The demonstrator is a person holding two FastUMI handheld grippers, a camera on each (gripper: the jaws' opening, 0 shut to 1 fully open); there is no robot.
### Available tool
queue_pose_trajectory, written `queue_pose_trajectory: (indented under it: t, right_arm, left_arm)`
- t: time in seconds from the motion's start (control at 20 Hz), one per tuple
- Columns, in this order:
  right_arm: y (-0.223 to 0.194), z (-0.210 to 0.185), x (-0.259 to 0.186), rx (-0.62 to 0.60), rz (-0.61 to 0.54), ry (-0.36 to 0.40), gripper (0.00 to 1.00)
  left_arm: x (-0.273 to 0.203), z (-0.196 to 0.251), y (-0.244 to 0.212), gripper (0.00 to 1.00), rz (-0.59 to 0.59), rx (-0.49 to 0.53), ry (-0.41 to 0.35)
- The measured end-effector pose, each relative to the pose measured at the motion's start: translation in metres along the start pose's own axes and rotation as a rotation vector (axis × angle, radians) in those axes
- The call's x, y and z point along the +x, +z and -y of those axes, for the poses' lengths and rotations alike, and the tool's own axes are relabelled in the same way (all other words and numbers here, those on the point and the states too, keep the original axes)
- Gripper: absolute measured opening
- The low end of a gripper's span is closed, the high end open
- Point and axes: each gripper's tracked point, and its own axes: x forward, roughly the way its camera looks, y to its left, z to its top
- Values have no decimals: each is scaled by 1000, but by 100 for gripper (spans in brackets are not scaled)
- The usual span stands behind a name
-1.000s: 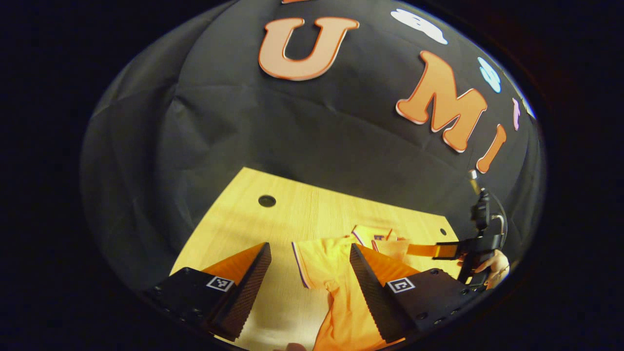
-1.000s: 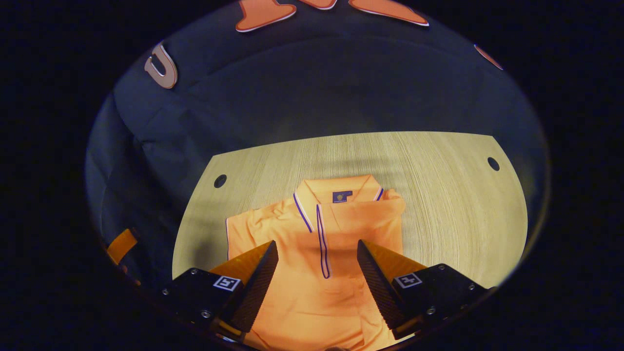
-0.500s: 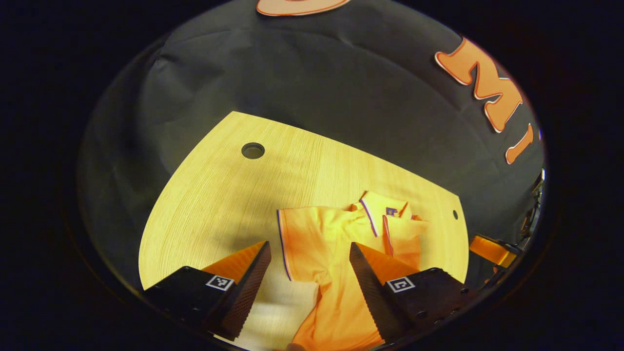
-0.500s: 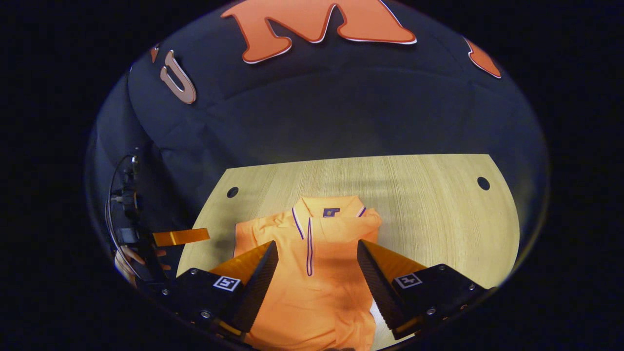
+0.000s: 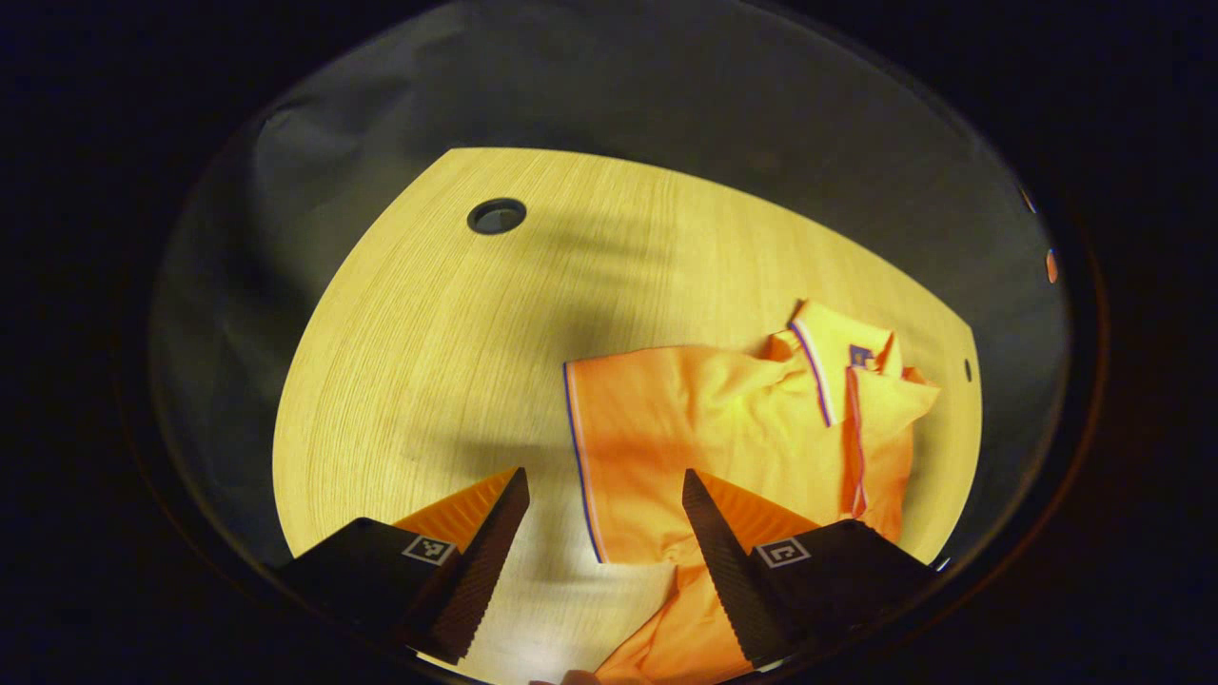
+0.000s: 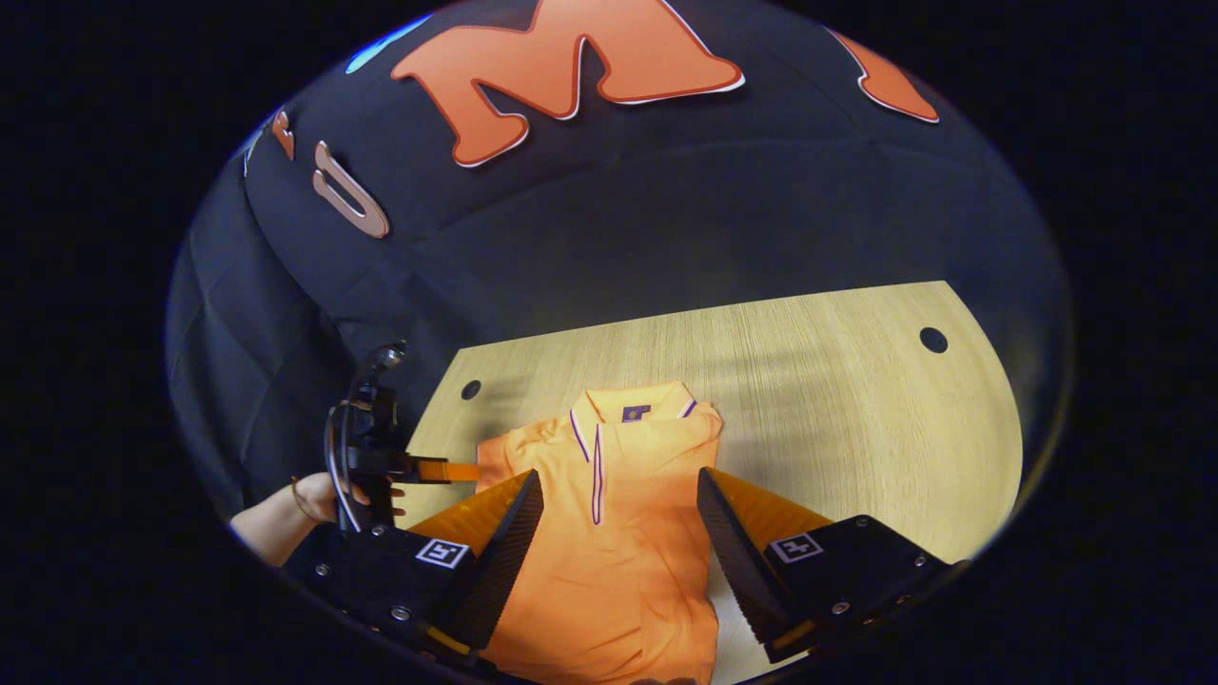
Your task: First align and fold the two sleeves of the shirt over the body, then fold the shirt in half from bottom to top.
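Two hand-held grippers, left [image 5: 599,533] and right [image 6: 618,533], both spread apart, holding nothing. Shirt [image 6: 609,514] flat on counter [image 5: 428,362] beneath both. Left sleeve [image 5: 647,447] ahead of left fingers: advise pinching cuff edge, folding squarely over body.

Left gripper [image 5: 601,533] at bottom centre of the left gripper view, jaws spread wide, right gripper [image 6: 618,533] likewise agape at bottom centre, a hand [image 6: 328,495] gripped the left gripper at lower left.
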Motion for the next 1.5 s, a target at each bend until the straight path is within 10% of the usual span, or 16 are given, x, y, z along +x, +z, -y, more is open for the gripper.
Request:
queue_pose_trajectory:
  t: [0.4, 0.7, 1.5]
  right_arm:
    - [4, 27, -8, 31, 8, -5, 99]
    - [-1, 38, -10, 42, -6, 5, 99]
    - [0, 51, -33, 34, 22, 41, 99]
  left_arm:
    - [26, 4, -21, 89, -71, 22, 87]
    - [22, 32, -15, 2, -35, 56, 76]
    - [-77, 104, 12, 1, 133, 152, -46]
